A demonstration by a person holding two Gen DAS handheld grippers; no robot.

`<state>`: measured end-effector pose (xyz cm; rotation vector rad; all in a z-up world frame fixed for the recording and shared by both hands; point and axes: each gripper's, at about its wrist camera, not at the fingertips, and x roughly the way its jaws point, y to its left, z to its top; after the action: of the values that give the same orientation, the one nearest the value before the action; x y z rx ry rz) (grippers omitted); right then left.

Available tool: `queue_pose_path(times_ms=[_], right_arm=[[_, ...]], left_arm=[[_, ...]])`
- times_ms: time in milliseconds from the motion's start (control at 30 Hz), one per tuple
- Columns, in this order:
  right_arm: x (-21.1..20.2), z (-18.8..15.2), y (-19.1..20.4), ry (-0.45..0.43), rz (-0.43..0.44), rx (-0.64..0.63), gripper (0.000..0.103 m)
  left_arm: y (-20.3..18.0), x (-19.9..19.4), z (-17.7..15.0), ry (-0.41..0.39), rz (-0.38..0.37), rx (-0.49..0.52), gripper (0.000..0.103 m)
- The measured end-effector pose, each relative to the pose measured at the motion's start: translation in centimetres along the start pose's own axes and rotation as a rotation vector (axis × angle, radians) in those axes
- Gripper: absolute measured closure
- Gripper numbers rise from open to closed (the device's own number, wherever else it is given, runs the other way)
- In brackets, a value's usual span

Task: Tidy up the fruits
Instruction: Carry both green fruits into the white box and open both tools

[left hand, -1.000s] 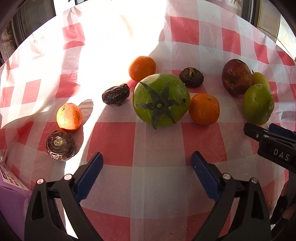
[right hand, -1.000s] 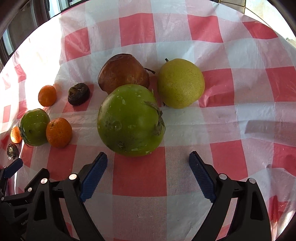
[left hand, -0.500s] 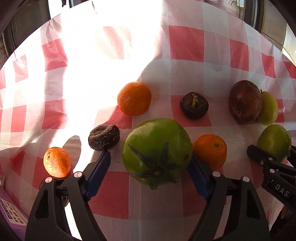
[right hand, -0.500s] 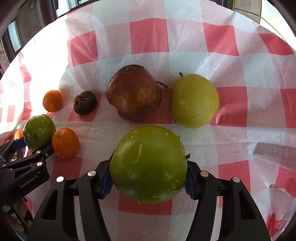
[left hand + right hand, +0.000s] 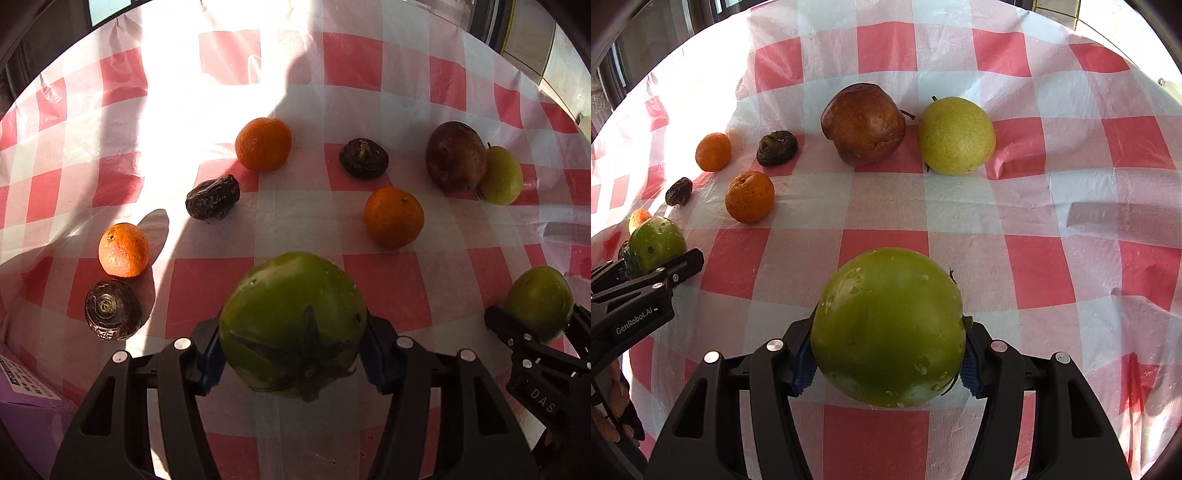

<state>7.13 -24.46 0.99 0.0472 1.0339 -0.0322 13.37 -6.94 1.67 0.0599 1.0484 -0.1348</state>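
Two green fruits are clamped, one in each hand-held gripper. The left hand-held gripper [image 5: 293,360] grips a green tomato [image 5: 293,325] between its blue pads, the dark star-shaped calyx facing the camera. The right hand-held gripper [image 5: 888,363] grips a green fruit [image 5: 888,326] with pale scars on its skin, blue pads pressed to both sides. Whether either fruit is off the surface [image 5: 1052,229], covered in a red-and-white checked cloth, cannot be told.

In the left wrist view, other fruits lie spread around the tomato: an orange [image 5: 393,216] at 1 o'clock, another orange [image 5: 263,144] at 12 o'clock, a third orange [image 5: 123,250] at 10 o'clock. A wrinkled dark fruit [image 5: 213,197] sits at 11 o'clock, a round dark one [image 5: 364,158] near 1 o'clock, and a third dark fruit [image 5: 112,310] at 9 o'clock, just beside the third orange. Toward 2 o'clock a brown apple [image 5: 455,156] touches a yellow-green pear [image 5: 503,175].

In the right wrist view the same apple and pear sit side by side at 12 o'clock from the held fruit.
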Motion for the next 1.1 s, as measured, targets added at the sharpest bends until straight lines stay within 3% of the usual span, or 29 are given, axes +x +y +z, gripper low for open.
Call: queue_pose_path(times_ms=[133,300,467,733,867,1100], right_arm=[[-1.9,-3.8,2.0,0.019,0.016,0.005,0.044],[-5.4,-6.3,4.2,0.009,0.046,0.026,0.044],[-10.0,-3.2,6.1,-0.051,0.093,-0.001,0.044],[-15.8,-1.7,14.6,-0.134,0.207,-0.084,0.044],[-18.4,-1.3,20.4,-0.157,0.304,-0.152,0.044],[-19.7,-1.5,31.2,-0.097,0.452,-0.265,0.044]], left_arm=[[0.2,-2.9,-2.7,0.024,-0.021,-0.006,0.043],[-0.5,-8.7,-4.1,-0.017,-0.079,-0.005,0.043],[1.1,-15.5,-4.0,-0.103,-0.101,0.021,0.043],[9.8,-22.3,-6.7,-0.17,0.025,-0.03,0.043],[15.9,-23.3,-9.6,-0.12,0.114,-0.115,0.043],[26.8,-21.3,-15.8,0.084,0.215,-0.352,0.043]])
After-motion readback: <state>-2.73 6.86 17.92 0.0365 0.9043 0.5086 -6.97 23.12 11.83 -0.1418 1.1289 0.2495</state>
